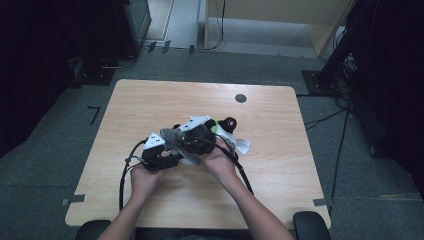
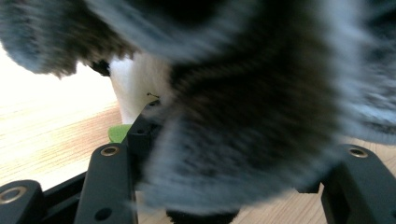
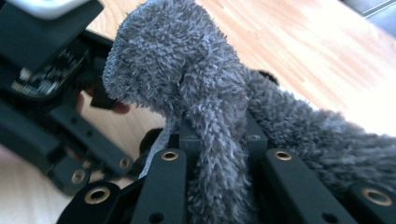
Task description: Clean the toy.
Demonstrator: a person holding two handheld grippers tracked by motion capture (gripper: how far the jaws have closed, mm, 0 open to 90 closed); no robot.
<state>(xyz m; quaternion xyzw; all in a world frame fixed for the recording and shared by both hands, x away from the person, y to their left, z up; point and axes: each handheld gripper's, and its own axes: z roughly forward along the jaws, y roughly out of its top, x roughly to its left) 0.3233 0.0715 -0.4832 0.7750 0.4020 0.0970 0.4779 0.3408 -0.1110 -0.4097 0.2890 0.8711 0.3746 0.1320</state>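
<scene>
Grey fuzzy sock (image 3: 196, 107) is up off the tabletop (image 1: 150, 100), mid-table. My right tool (image 3: 219, 140) is pinched tight on it. Left tool (image 2: 224, 182) stands half open, sock between the jaws; firm grip unclear. Other socks (image 1: 235, 137) lie beside, untouched; sorting or pairing looks barely begun.

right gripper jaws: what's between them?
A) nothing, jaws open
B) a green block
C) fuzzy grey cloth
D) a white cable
C: in the right gripper view the right gripper has its jaws closed on the fuzzy grey cloth, which bunches up above them.
</scene>
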